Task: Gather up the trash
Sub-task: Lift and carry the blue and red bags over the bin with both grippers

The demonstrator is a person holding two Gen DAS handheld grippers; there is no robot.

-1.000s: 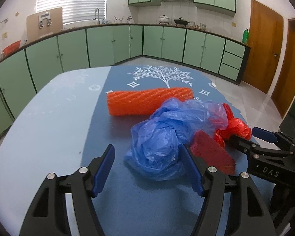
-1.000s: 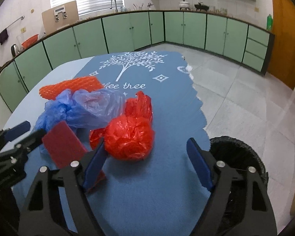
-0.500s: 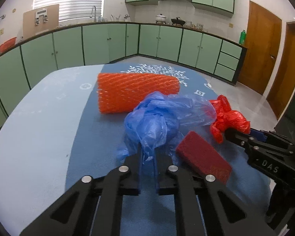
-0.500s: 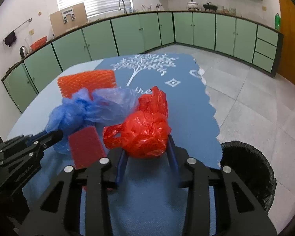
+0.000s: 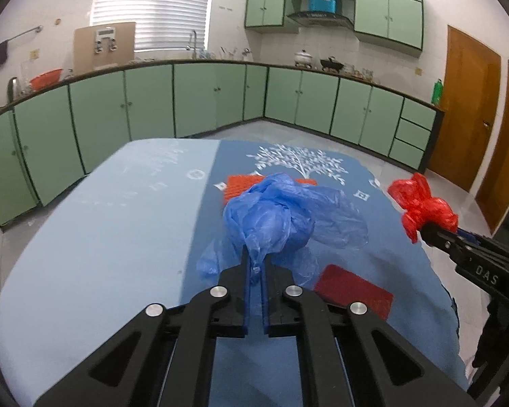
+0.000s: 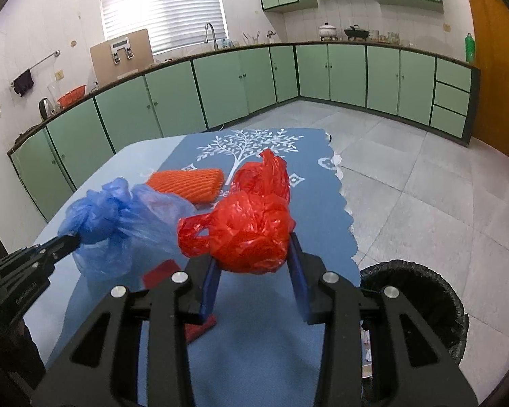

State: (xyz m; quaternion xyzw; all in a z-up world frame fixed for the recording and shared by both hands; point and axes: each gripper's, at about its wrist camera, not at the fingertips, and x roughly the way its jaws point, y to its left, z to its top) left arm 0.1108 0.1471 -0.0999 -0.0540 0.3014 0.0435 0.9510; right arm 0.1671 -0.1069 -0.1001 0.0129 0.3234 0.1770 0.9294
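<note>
1. Left wrist view:
   - Left gripper now fully closed on a fold of the crumpled blue plastic bag; a second ago spread wide around it.
   - Bag raised off the blue tree-print tablecloth, hanging above the flat red rectangular sponge.
   - Orange foam mesh sleeve left on the cloth behind the bag.
   - Right gripper visible to the right of the bag, clamped on the knotted red plastic bag, also lifted.

2. Right wrist view:
   - Right gripper closed partway, blue pads pressed against both sides of the knotted red plastic bag; earlier wide open.
   - Black-lined round trash bin on the floor, just right of the red bag and lower.

3. Meaning for the task:
   - Both bags secured and clear of the cloth; apparently ready for transfer to the bin.
   - Sponge and mesh sleeve not yet collected.
</note>
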